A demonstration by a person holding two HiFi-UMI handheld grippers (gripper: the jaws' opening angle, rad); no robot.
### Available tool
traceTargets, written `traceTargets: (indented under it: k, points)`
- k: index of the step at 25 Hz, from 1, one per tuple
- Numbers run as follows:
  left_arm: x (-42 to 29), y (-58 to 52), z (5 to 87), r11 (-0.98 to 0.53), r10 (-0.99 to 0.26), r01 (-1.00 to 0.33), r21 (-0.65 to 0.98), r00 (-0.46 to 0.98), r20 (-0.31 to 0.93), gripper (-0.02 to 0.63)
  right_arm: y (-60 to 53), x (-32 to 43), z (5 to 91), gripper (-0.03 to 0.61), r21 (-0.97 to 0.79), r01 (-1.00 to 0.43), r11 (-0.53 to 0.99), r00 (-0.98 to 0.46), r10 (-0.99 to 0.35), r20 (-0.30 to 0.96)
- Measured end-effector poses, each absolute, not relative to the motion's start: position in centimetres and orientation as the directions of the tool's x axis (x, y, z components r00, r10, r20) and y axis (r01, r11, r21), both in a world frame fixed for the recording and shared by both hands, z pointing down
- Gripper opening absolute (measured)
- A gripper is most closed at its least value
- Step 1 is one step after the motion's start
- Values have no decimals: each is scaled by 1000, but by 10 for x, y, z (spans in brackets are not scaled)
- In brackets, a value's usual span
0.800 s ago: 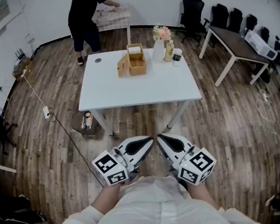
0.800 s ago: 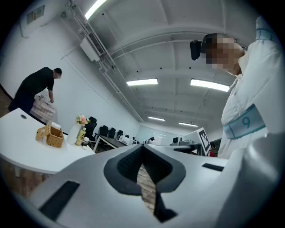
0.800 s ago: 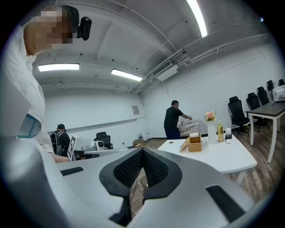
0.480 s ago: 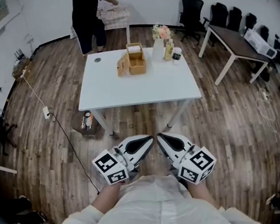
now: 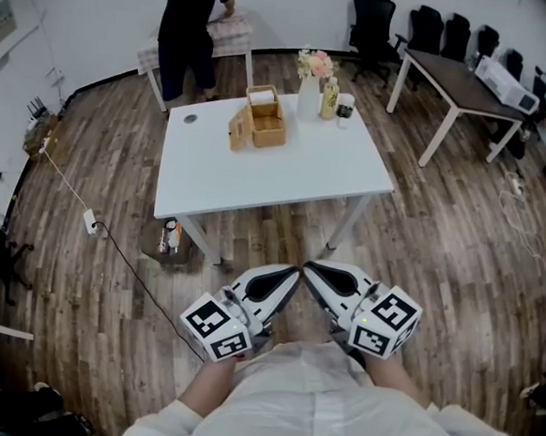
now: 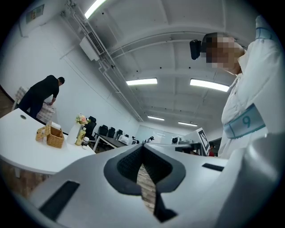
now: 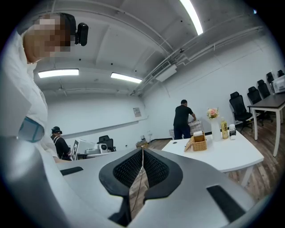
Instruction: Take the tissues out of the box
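Both sets of jaws are shut tight with nothing caught in them: on the left gripper [image 6: 142,145] the ribbed pads are pressed together at the tips, and the same is seen on the right gripper [image 7: 142,149], with only a sliver of wooden floor [image 5: 441,235] visible through the gap lower down. In the head view both grippers are held low, right up against the wearer's white top, roughly level, with their tips angled in toward each other and nearly touching. The wicker box [image 5: 266,117] is nowhere near them. It is parked toward the far side of the white table [image 5: 276,180], well apart from both grippers, with a flap leaned against its left side and a bit of white showing in its open top. Just beside it, along the far edge, a vase of flowers [image 5: 311,86], a yellow bottle [image 5: 330,98] and a small cup [image 5: 345,111] are lined up. Further back, a person in black [image 5: 189,27] is seen bent over a smaller table, and a dark desk [image 5: 452,90] with office chairs [image 5: 373,23] is set off to the right.
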State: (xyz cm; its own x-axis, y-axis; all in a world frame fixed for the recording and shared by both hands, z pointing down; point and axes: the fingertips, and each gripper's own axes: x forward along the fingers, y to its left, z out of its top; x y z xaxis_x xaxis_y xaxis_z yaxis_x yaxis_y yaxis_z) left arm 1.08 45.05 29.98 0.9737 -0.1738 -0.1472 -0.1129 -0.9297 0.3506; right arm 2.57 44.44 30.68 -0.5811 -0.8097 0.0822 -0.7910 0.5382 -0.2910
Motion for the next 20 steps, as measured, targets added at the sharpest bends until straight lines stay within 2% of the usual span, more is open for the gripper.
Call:
traceTargets:
  k: [20]
  points:
    - [2, 426, 313, -907, -199, -129, 401, 970, -139, 2, 420, 16, 322, 32, -351, -765, 541, -610, -783, 121]
